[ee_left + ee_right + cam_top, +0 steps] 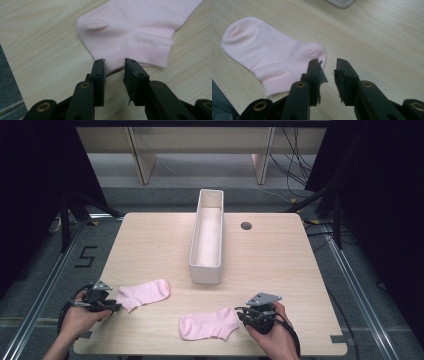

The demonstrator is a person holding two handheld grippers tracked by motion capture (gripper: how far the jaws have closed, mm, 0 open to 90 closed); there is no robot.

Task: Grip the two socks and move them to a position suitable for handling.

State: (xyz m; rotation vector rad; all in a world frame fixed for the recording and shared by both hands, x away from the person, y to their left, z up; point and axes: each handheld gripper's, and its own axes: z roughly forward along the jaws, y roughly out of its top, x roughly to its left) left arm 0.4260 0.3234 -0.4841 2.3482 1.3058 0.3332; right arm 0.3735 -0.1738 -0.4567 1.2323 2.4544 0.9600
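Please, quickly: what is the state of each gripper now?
Left gripper: open, jaws at the cuff of a pink fabric sock.
Right gripper: open, holding nothing.

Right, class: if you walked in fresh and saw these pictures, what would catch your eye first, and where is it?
Two pink socks on the pale wooden table: the left sock near the front left edge and the right sock at the front centre. Behind them a long white box stands open in the middle. The left tongs sit at the left sock's cuff, the right tongs beside the right sock's heel, both with a gap.
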